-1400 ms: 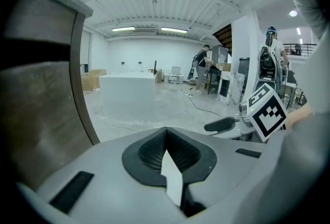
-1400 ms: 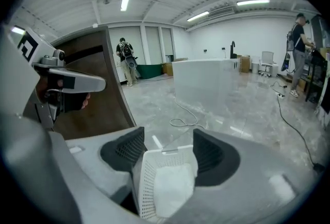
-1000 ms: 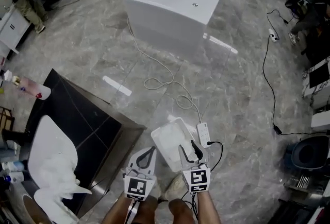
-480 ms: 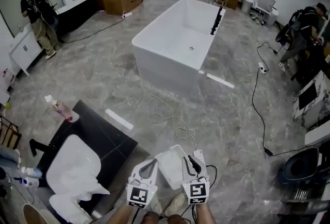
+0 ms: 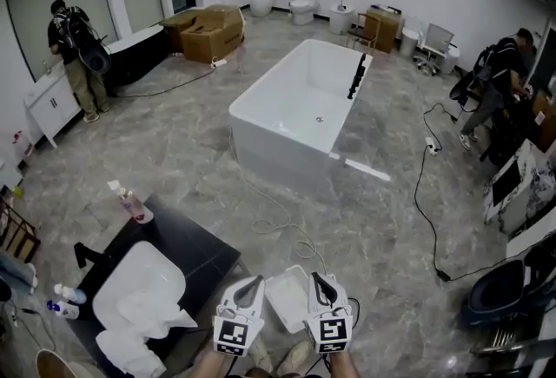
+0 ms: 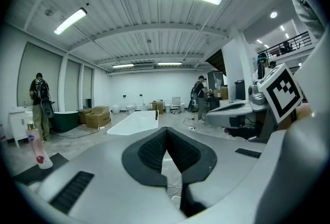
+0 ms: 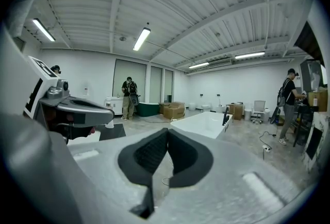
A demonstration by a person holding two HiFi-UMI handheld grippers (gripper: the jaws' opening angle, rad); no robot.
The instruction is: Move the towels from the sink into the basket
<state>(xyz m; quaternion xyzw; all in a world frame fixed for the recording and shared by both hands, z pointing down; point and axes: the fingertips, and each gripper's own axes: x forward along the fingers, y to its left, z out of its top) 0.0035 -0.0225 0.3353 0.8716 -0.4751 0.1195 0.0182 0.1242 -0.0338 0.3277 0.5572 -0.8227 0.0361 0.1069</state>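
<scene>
White towels (image 5: 146, 314) lie heaped in the sink (image 5: 137, 266), and the basket (image 5: 285, 300) sits on the floor (between the grippers). The left gripper (image 5: 256, 280) is clenched on nothing; the right gripper (image 5: 314, 276) has just closed, also with nothing in it.

Grey marble floor (image 5: 174, 150): white bathtub (image 5: 295, 107) mid-room, cardboard boxes (image 5: 208, 30) far left, white cable (image 5: 291, 233) looping from tub toward white basket (image 5: 285, 298) at near edge, black cable (image 5: 421, 194) snaking along right. Black counter (image 5: 204, 250) standing near left; white sink (image 5: 139, 268) set in it, white towels (image 5: 148, 315) heaped at sink's near end, pink bottle (image 5: 132, 204) at counter's far corner.
</scene>
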